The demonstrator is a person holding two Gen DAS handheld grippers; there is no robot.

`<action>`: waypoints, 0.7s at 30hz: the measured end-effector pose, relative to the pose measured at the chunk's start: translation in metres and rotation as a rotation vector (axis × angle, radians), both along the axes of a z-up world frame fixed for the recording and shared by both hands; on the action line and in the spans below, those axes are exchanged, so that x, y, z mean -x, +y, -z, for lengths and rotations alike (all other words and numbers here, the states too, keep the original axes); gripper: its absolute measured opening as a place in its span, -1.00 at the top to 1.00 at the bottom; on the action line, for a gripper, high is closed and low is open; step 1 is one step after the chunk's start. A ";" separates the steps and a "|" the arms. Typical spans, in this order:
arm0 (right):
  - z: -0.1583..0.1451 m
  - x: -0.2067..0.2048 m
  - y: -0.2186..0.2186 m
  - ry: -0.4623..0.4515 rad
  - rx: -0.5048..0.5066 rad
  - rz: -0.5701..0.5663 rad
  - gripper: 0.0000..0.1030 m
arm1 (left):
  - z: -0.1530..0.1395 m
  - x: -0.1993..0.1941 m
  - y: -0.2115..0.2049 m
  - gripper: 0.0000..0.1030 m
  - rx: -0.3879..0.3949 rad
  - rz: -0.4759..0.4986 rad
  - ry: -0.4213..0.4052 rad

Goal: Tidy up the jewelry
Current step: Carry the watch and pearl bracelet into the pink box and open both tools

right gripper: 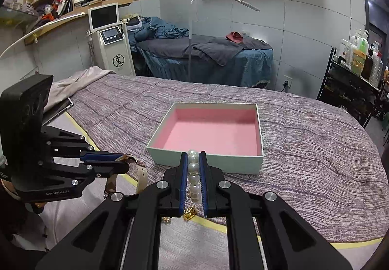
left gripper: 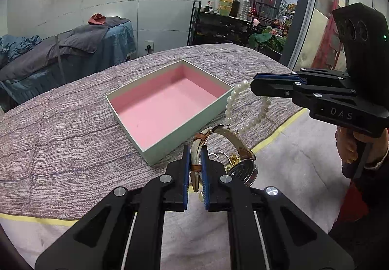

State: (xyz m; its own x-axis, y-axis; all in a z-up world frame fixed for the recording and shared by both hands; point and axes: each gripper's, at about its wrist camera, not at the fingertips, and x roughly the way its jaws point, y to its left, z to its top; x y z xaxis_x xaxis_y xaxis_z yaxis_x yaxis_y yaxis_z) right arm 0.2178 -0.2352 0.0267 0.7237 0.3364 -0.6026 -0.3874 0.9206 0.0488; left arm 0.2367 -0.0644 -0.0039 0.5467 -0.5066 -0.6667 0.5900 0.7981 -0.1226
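Observation:
An open box with a pink lining [left gripper: 160,109] [right gripper: 214,133] lies on a purple woven cover. My left gripper [left gripper: 195,155] is shut on the tan strap of a gold wristwatch [left gripper: 243,167], held just in front of the box's near corner; it also shows in the right wrist view [right gripper: 121,160], with the strap [right gripper: 141,172] hanging from it. My right gripper [right gripper: 193,158] is shut on a pearl bracelet [right gripper: 193,172], held at the box's near wall. In the left wrist view the right gripper [left gripper: 254,86] holds the pearl bracelet [left gripper: 245,109] hanging to the right of the box.
The purple cover [right gripper: 316,148] lies over a bed with a yellow-edged white sheet [left gripper: 279,160] in front. A massage bed [right gripper: 206,56], a white machine [right gripper: 114,46], a lamp arm [right gripper: 226,0] and a black rack of bottles [left gripper: 218,22] stand behind. A tablet [right gripper: 58,107] lies at the left.

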 end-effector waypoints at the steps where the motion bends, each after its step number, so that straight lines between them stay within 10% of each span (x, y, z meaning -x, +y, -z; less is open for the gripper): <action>1: -0.001 -0.005 -0.001 0.003 -0.011 -0.001 0.82 | 0.000 -0.004 0.000 0.83 -0.001 -0.007 -0.001; 21: 0.015 -0.118 0.001 0.077 -0.072 0.121 0.82 | 0.022 -0.138 -0.031 0.83 -0.112 -0.144 0.076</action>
